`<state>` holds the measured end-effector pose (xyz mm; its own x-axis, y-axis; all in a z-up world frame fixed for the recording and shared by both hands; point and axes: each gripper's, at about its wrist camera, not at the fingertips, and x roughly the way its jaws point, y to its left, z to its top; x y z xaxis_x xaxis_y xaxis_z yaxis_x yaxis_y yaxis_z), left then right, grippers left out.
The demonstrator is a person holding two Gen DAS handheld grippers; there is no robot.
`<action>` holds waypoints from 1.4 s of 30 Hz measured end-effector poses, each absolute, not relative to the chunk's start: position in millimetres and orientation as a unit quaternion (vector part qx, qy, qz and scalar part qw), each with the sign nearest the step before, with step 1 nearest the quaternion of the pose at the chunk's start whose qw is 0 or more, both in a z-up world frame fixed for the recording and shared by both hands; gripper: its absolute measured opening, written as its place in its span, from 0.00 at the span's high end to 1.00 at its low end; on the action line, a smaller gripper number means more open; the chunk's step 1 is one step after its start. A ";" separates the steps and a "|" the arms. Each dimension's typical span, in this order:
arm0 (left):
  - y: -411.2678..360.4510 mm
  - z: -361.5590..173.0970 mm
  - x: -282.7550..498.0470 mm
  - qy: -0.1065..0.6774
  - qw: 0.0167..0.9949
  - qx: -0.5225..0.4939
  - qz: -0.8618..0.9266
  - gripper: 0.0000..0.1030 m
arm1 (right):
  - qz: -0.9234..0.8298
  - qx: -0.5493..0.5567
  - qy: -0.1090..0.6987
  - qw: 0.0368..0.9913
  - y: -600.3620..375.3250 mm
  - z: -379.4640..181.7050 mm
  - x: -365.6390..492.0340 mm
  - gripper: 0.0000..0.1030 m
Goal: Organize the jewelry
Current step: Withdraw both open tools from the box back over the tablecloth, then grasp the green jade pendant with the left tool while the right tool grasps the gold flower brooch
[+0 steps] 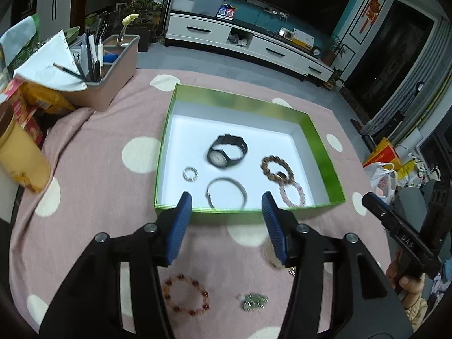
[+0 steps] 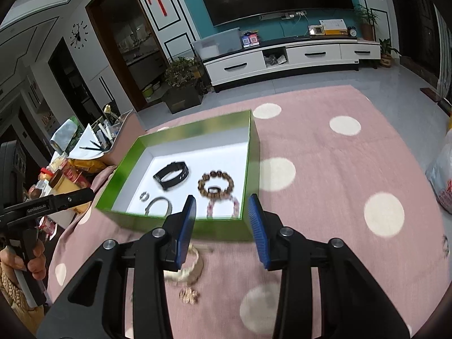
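Note:
A green box (image 1: pixel 325 152) (image 2: pixel 175 230) with a white floor sits on the pink dotted cloth. It holds a black watch (image 1: pixel 227 154) (image 2: pixel 171 175), a brown bead bracelet (image 1: pixel 277 169) (image 2: pixel 216 185), a pink bead bracelet (image 1: pixel 292 195) (image 2: pixel 223 207), a silver bangle (image 1: pixel 226 196) (image 2: pixel 158 206) and a small ring (image 1: pixel 190 173) (image 2: pixel 144 195). On the cloth in front lie a red bead bracelet (image 1: pixel 186 293), a silver chain pile (image 1: pixel 254 301), a pale bracelet (image 1: pixel 271 257) (image 2: pixel 192 268) and a gold piece (image 2: pixel 189 295). My left gripper (image 1: pixel 226 220) and right gripper (image 2: pixel 221 223) are open and empty, just short of the box.
A grey pen holder (image 1: pixel 113 65) (image 2: pixel 107 138), papers, snack bags (image 1: pixel 45 99) and a yellow cup (image 1: pixel 19 158) stand at the left of the table. The right gripper's body (image 1: pixel 401 234) shows at the right edge, the left one (image 2: pixel 45 200) at the left.

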<state>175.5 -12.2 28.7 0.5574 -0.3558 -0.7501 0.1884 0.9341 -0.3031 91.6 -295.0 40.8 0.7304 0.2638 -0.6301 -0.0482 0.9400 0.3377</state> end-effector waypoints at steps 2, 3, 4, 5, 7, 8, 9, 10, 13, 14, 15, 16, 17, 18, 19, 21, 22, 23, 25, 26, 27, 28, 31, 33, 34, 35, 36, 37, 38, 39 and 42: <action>-12.6 28.0 164.6 0.444 0.877 -0.094 -0.159 0.45 | 0.087 0.150 0.359 0.917 -292.0 39.1 82.9 0.62; -12.7 27.4 160.3 0.444 0.877 -0.093 -0.160 0.43 | 0.089 0.149 0.362 0.916 -290.3 37.7 77.4 0.62; -12.9 26.2 154.2 0.444 0.877 -0.091 -0.161 0.40 | 0.091 0.147 0.364 0.915 -287.8 36.2 72.7 0.62; -13.9 25.3 148.1 0.444 0.877 -0.088 -0.162 0.37 | 0.093 0.143 0.367 0.914 -284.6 34.3 67.7 0.62; -17.0 21.5 133.3 0.445 0.879 -0.076 -0.157 0.34 | 0.092 0.136 0.371 0.914 -280.5 31.9 60.3 0.54; -18.3 19.8 129.6 0.446 0.879 -0.071 -0.155 0.32 | 0.095 0.129 0.373 0.914 -275.6 29.4 53.8 0.54; -20.2 16.9 122.3 0.447 0.879 -0.065 -0.152 0.30 | 0.097 0.126 0.375 0.913 -273.3 28.1 50.2 0.53; -21.8 14.0 115.8 0.448 0.879 -0.062 -0.152 0.28 | 0.100 0.122 0.377 0.912 -270.8 25.9 45.2 0.51; -25.4 6.7 100.9 0.454 0.877 -0.052 -0.147 0.19 | 0.096 0.108 0.381 0.913 -264.2 21.1 32.5 0.39; -26.6 4.7 96.5 0.456 0.877 -0.049 -0.147 0.14 | 0.091 0.102 0.382 0.914 -262.1 19.5 27.5 0.37; -28.2 2.6 90.9 0.457 0.876 -0.046 -0.144 0.13 | 0.088 0.099 0.384 0.914 -261.0 18.0 24.3 0.32; -30.0 0.8 85.5 0.459 0.876 -0.042 -0.142 0.11 | 0.084 0.094 0.387 0.914 -259.5 16.3 20.7 0.28; -31.2 -0.9 82.3 0.460 0.876 -0.038 -0.141 0.10 | 0.083 0.092 0.388 0.913 -258.5 16.0 19.1 0.26; -33.0 -2.3 76.9 0.460 0.877 -0.033 -0.138 0.07 | 0.082 0.090 0.390 0.913 -259.3 15.2 17.4 0.24; -34.3 -3.2 72.9 0.459 0.877 -0.029 -0.136 0.06 | 0.081 0.089 0.392 0.912 -258.5 14.3 15.3 0.24; -37.4 -4.3 65.0 0.457 0.879 -0.017 -0.132 0.05 | 0.080 0.089 0.395 0.911 -257.2 12.5 10.2 0.22; -38.0 -4.6 62.0 0.456 0.880 -0.013 -0.130 0.03 | 0.080 0.089 0.395 0.911 -256.4 11.7 6.9 0.21; -38.8 -5.3 59.6 0.454 0.881 -0.010 -0.129 0.03 | 0.079 0.089 0.394 0.911 -255.7 11.4 4.5 0.21; -41.0 -6.1 53.8 0.452 0.883 -0.003 -0.126 0.03 | 0.073 0.088 0.390 0.914 -255.1 11.4 -1.7 0.20; -42.1 -7.2 50.1 0.451 0.883 0.000 -0.126 0.03 | 0.071 0.089 0.389 0.914 -255.3 11.3 -3.7 0.20; -43.1 -8.1 47.7 0.450 0.884 0.003 -0.125 0.03 | 0.071 0.092 0.388 0.914 -255.8 10.7 -5.8 0.19; -44.1 -9.1 44.4 0.448 0.885 0.006 -0.125 0.03 | 0.072 0.097 0.388 0.914 -256.1 10.3 -6.8 0.19; -47.5 -12.5 37.1 0.446 0.886 0.012 -0.127 0.03 | 0.072 0.099 0.391 0.912 -255.1 7.5 -8.9 0.19; -50.2 -15.6 32.9 0.448 0.885 0.016 -0.130 0.03 | 0.072 0.100 0.394 0.911 -254.9 5.8 -9.0 0.19; -50.8 -17.1 31.9 0.448 0.884 0.017 -0.130 0.03 | 0.072 0.101 0.395 0.910 -254.6 4.8 -10.0 0.19; -51.3 -19.2 30.9 0.450 0.883 0.018 -0.131 0.03 | 0.072 0.103 0.396 0.909 -254.7 3.4 -10.6 0.19; -51.4 -20.6 30.5 0.451 0.882 0.017 -0.132 0.03 | 0.072 0.103 0.398 0.909 -254.5 2.4 -10.9 0.19; -51.4 -22.5 29.7 0.453 0.881 0.017 -0.134 0.03 | 0.073 0.103 0.399 0.908 -254.3 1.0 -11.1 0.19; -51.8 -23.8 29.5 0.454 0.881 0.017 -0.135 0.03 | 0.072 0.103 0.401 0.908 -254.1 -0.5 -11.4 0.19; -52.0 -25.5 28.8 0.454 0.880 0.018 -0.136 0.03 | 0.072 0.103 0.403 0.906 -253.8 -2.8 -11.4 0.19; -53.0 -30.3 27.3 0.457 0.878 0.017 -0.142 0.03 | 0.074 0.102 0.409 0.904 -252.7 -8.8 -11.2 0.19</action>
<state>27.3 -53.0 -30.3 0.5428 -0.2333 -0.8068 0.2642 0.9593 -0.0996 -11.2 -252.7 -8.8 0.6548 0.2164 -0.7241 -0.0496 0.9684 0.2445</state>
